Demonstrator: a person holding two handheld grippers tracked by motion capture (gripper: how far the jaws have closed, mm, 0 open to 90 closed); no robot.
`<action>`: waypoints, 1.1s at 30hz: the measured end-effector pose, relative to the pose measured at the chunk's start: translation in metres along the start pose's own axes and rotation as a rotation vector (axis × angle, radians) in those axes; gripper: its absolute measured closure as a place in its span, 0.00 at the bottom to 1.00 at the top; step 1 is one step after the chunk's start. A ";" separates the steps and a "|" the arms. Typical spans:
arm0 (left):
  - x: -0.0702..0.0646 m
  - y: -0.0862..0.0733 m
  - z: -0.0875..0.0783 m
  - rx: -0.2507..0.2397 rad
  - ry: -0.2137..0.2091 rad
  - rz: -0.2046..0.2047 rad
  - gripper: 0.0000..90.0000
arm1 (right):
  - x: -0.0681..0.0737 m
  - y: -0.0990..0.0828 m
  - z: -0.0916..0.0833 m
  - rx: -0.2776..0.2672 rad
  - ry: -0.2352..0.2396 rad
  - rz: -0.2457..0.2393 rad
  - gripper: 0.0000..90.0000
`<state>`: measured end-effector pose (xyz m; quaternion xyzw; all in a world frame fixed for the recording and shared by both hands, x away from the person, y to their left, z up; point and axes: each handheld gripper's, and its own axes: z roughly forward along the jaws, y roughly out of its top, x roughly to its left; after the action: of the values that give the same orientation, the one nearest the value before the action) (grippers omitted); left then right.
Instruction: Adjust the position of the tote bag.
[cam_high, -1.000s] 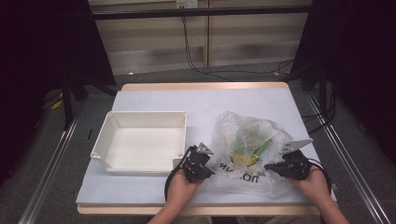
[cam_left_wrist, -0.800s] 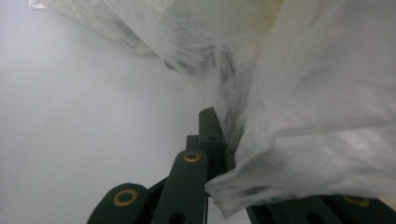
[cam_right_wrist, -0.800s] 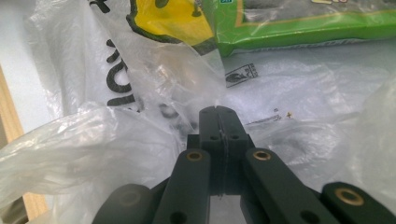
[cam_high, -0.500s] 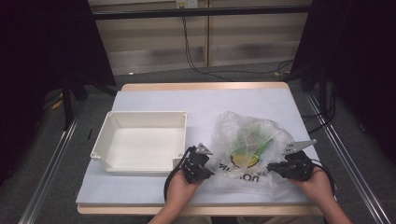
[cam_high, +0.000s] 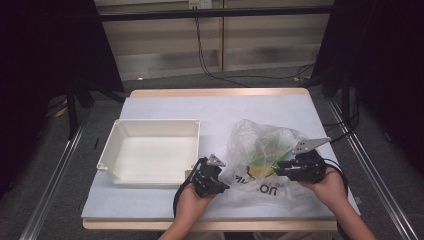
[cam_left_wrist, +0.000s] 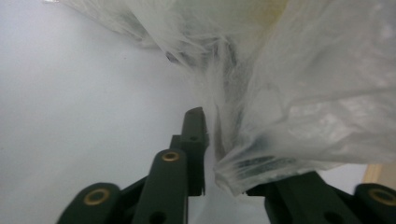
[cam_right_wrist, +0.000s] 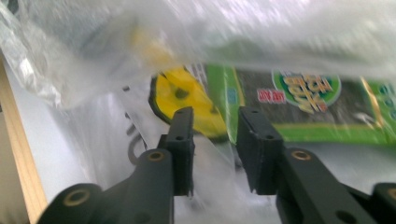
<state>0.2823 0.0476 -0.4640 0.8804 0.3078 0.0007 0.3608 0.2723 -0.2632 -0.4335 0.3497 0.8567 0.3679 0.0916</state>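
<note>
Two grippers letting go of the bag

High view. Clear plastic bag (cam_high: 265, 160) sits crumpled on the right half of the white bench (cam_high: 220, 107), dark lettering along its near side, green and yellow packets showing through the film. Left gripper (cam_high: 216, 184) is at the bag's near-left edge, right gripper (cam_high: 280, 170) at its right side, each in a hand coming from the near edge. A white tray (cam_high: 150, 172), shallow, square, rigid, empty, stands just left of the bag and apart from it. Compared with a second ago the right gripper sits a little higher; the left has kept its place.

Left gripper view. Jaws have just been opening. A pleated fold of bag (cam_left_wrist: 299, 93) film hangs between them, against the right jaw; a gap shows beside the left jaw, so the pinch is off. Film is thin, wrinkled, milky where bunched.

Right gripper view. Jaws have just been opening here too, now parted with nothing pressed between. Beyond them lies the film, and under it a flat green packet (cam_right_wrist: 317, 107) with printed labels and a yellow disc (cam_right_wrist: 187, 100) with a dark rim.

Judgement: both holds are released; the bag mouth probably needs a fresh grip before the contents can go to the tray.
</note>
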 end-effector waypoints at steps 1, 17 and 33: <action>0.000 0.000 -0.001 0.006 -0.008 0.002 0.81 | 0.001 0.002 0.001 0.000 0.001 -0.006 0.73; -0.016 0.003 -0.034 0.003 0.076 0.081 0.28 | 0.001 0.052 0.000 -0.032 -0.001 -0.025 0.76; -0.027 0.034 -0.050 -0.042 0.022 0.189 0.15 | -0.003 0.058 0.014 0.016 -0.014 -0.015 0.78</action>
<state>0.2674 0.0462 -0.3991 0.8976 0.2274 0.0508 0.3743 0.3112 -0.2297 -0.4038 0.3463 0.8616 0.3579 0.0977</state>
